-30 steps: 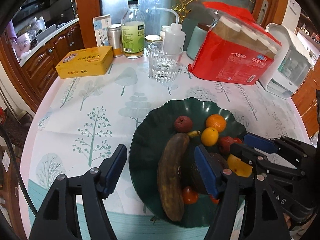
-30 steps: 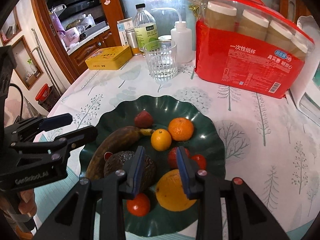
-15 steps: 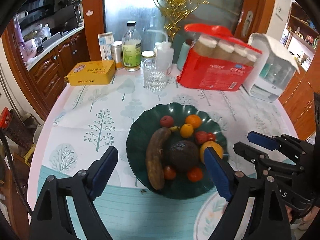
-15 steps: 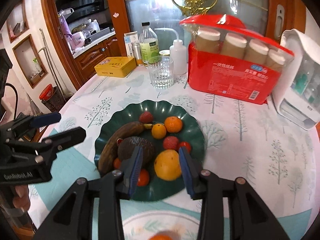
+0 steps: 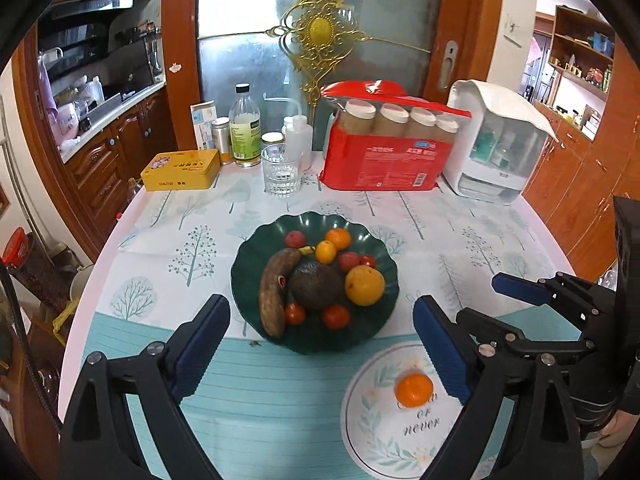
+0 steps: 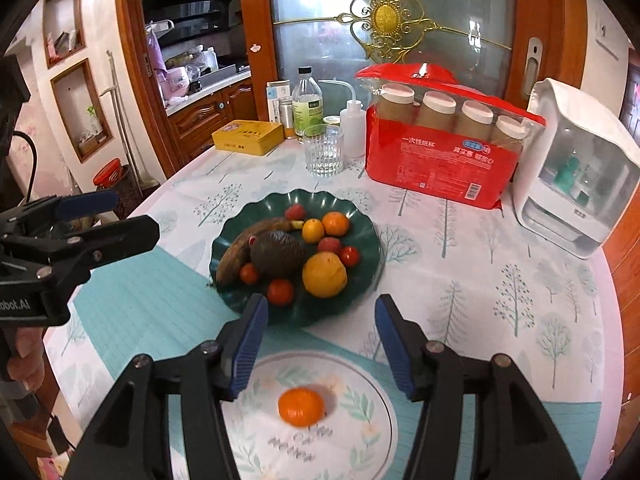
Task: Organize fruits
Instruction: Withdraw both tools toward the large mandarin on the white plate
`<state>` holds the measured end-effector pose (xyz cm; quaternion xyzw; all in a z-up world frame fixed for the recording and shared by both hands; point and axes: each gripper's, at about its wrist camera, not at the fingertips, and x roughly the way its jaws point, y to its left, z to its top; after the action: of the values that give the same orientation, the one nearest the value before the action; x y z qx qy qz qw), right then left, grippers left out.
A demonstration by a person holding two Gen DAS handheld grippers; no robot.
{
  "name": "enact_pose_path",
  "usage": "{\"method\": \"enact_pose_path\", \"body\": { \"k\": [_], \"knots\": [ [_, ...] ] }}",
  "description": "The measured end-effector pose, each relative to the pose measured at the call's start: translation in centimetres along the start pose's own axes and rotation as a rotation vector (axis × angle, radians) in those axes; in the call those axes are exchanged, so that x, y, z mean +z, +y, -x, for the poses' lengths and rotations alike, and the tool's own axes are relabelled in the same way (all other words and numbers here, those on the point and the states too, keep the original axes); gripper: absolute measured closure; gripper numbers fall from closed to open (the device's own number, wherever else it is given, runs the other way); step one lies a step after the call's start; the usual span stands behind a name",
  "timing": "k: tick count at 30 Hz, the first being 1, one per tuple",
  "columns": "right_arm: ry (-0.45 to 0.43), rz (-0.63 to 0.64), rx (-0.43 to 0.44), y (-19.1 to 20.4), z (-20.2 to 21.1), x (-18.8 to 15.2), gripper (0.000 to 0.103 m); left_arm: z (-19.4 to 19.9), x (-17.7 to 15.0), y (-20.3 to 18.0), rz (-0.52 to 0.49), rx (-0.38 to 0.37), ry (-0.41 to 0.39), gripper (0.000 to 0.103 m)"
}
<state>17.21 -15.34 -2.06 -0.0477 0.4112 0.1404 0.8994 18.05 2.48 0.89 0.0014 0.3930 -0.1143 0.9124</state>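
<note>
A dark green scalloped plate (image 5: 248, 248) (image 6: 240, 220) holds a brown banana (image 5: 274, 294), a dark avocado (image 5: 316, 285), a big orange (image 5: 364, 285), two small tangerines, red fruits and cherry tomatoes. One loose tangerine (image 5: 414, 389) (image 6: 301, 406) lies on a round print on the cloth, in front of the plate. My left gripper (image 5: 320, 336) (image 6: 138, 216) hovers before the plate, its jaws opening wide with nothing between them. My right gripper (image 6: 320, 316) (image 5: 478, 298) hangs above the loose tangerine, its jaws opening and not touching it.
Behind the plate stand a drinking glass (image 5: 281, 172), a red pack of paper cups (image 5: 384, 160), a white appliance (image 5: 496, 148), a yellow tin (image 5: 182, 170), a bottle (image 5: 245, 132) and a squeeze bottle (image 6: 352, 128). The round table's edge curves off at the left, with cabinets beyond.
Both grippers have drawn back and up from the plate, and both have opened wider. The loose tangerine on the round print has come into view.
</note>
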Motion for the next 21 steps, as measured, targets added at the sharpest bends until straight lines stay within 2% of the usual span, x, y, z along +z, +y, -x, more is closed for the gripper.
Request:
{"method": "enact_pose_path", "body": {
  "k": [5,11,16,21],
  "knots": [
    [-0.015,0.021,-0.013,0.4,0.9,-2.4,0.045,1.3,-2.9,-1.2,0.011,0.041,-0.029,0.010],
    [0.009,0.030,-0.017,1.0,0.1,-5.3,0.045,1.0,-6.0,-2.0,0.000,0.104,-0.042,0.010],
    [0.034,0.033,-0.017,1.5,-1.2,-7.5,0.045,-0.8,-8.6,-1.8,0.016,0.119,0.007,0.010],
    [0.077,0.015,-0.019,1.8,-3.1,-9.4,0.045,-2.9,-11.0,-1.0,0.088,0.095,0.066,0.010]
  ]
}}
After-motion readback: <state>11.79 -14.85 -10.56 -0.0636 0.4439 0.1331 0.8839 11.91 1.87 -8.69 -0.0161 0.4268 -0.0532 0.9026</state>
